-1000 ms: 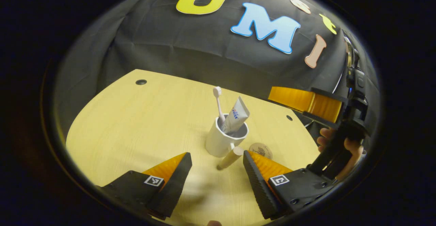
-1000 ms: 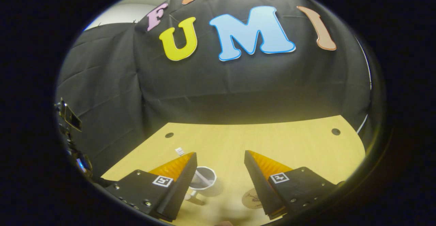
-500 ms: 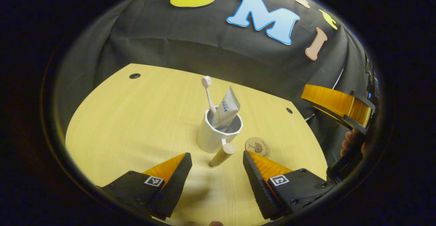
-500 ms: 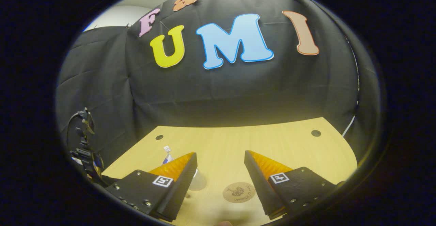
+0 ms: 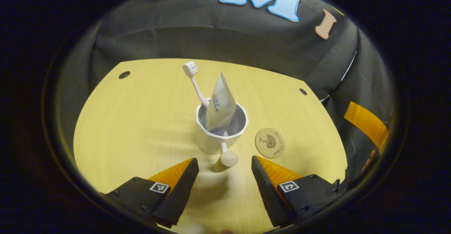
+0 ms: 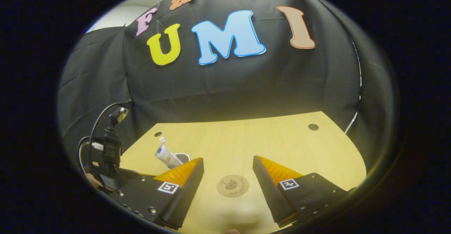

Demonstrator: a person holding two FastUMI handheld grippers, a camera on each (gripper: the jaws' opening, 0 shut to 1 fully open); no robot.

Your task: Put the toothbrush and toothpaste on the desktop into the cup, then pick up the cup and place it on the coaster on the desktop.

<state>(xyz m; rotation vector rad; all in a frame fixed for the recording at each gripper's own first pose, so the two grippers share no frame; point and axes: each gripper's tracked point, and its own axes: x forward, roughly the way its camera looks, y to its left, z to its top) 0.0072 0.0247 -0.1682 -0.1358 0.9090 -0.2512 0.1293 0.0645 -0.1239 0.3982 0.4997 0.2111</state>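
Change, left gripper view: the white faceted ceramic cup [image 5: 221, 130] sits closer and more centred than half a second ago, and the view looks down into it more steeply; its wooden peg-shaped handle [image 5: 225, 160] now points at the gap between the claw fingers.
Change, right gripper view: the round brown coaster with a tree drawing [image 6: 232, 185] has slid from right of centre to the middle of the gap between the fingers; the cup [image 6: 182, 156] has moved left, mostly hidden behind the left finger.
Left claw [image 5: 224, 163]: open, fingers wide apart and holding nothing, low over the tabletop just short of the handle.
Right claw [image 6: 228, 164]: open and empty, above the tabletop with the coaster between its fingers; in the left gripper view one finger and part of a hand [image 5: 369, 158] show at the far right edge.
Task things: the pale pink toothbrush [image 5: 194, 82] and the white toothpaste tube [image 5: 220, 103] both stand tilted inside the cup, bristles up; the cup stands on the yellow wooden tabletop [image 5: 141, 121], just beside the coaster [image 5: 270, 142] but not on it.
Writing: blue print on the tube and fine script by the coaster's tree, both too small to read.
Surroundings: dark round holes [image 5: 124, 74] near the tabletop's far corners; a black cable [image 6: 97, 121] on the left gripper's body at the left of the right gripper view.
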